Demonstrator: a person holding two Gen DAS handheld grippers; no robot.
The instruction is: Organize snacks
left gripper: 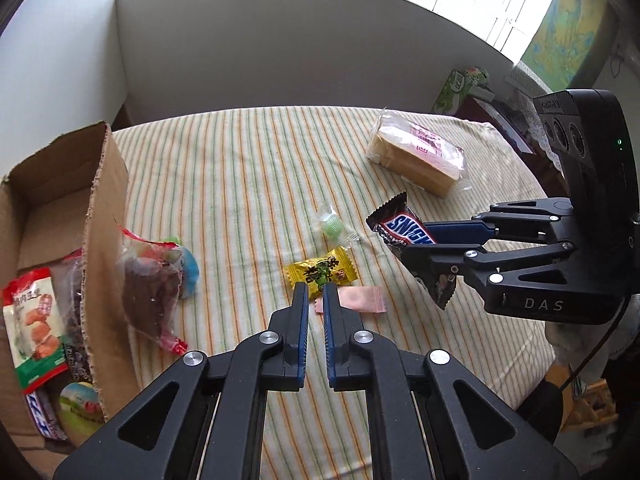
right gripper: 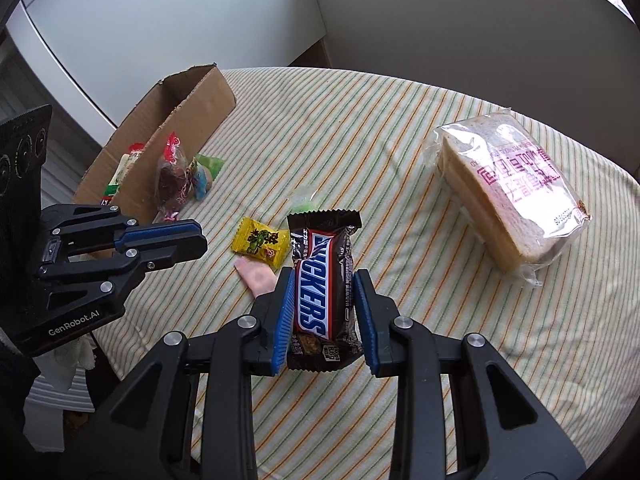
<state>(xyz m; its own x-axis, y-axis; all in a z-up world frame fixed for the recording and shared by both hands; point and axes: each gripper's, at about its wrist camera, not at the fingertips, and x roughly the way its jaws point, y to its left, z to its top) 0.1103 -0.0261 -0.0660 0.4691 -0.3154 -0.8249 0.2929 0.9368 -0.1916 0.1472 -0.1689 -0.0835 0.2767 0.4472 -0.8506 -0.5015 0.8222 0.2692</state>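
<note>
I had the table (right gripper: 400, 360) with its striped cloth under both tools, and the cardboard box (right gripper: 180, 120) stood at about ten o'clock from my right gripper (right gripper: 324, 284), well apart across the cloth, with a few packets already inside it. The bagged bread (right gripper: 512, 184) lay at two o'clock, untouched. My right gripper was clamped on the chocolate bar (right gripper: 320, 276), both pads pressed to its long sides, the bar's long axis running straight out along the fingers toward twelve o'clock and its body lifted off the cloth. So the box lay up and to the left of the bar, and I judged the carry would be a sweep to ten o'clock with the bar going in end first. My left gripper (left gripper: 315, 292) was nearer the box but empty, its fingers nearly together with a thin gap between them, hovering just above the yellow candy (left gripper: 320, 274) at twelve o'clock and the pink candy (left gripper: 360, 298) just right of it.
</note>
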